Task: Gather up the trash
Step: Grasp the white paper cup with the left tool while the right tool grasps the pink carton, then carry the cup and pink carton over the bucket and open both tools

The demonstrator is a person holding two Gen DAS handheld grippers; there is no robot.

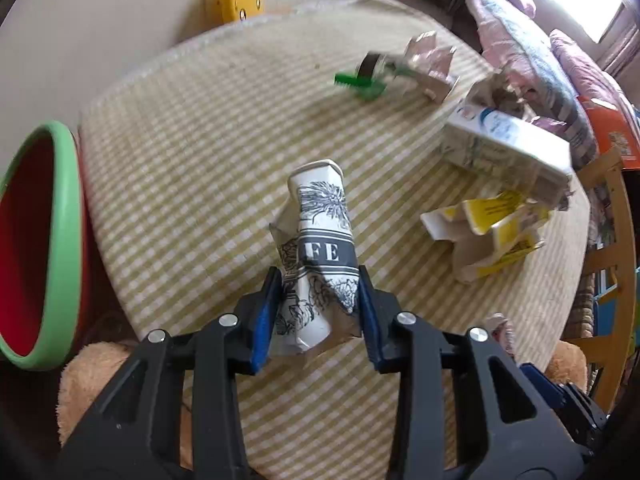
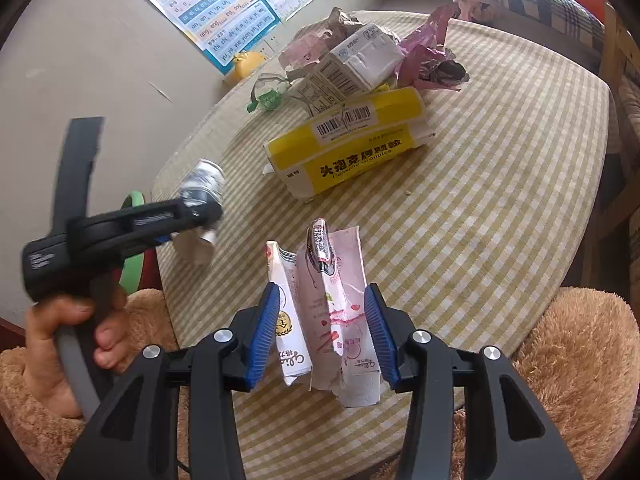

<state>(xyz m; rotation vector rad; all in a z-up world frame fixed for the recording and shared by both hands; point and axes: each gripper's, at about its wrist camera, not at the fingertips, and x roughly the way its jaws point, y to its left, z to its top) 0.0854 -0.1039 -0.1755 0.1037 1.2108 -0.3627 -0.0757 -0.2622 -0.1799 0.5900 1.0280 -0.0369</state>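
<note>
Blue-padded, the left gripper point(image 1: 318, 312) clamps a crushed paper cup point(image 1: 318, 248) above the checked tablecloth point(image 1: 192, 152), while the right gripper point(image 2: 322, 330) pinches a flattened pink carton point(image 2: 340, 304); both look light, crumpling easily, best gripped mid-body.

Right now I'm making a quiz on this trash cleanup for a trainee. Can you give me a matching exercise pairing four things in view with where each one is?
Things:
1. crushed paper cup
2. torn pink carton
3. yellow medicine box
4. red bin with green rim

Places:
A. lying on the checked tablecloth, near the table's middle
B. between the right gripper's pads
C. beside the table, off its edge
D. between the left gripper's pads

Pairs: 1-D, 2-B, 3-A, 4-C
</note>
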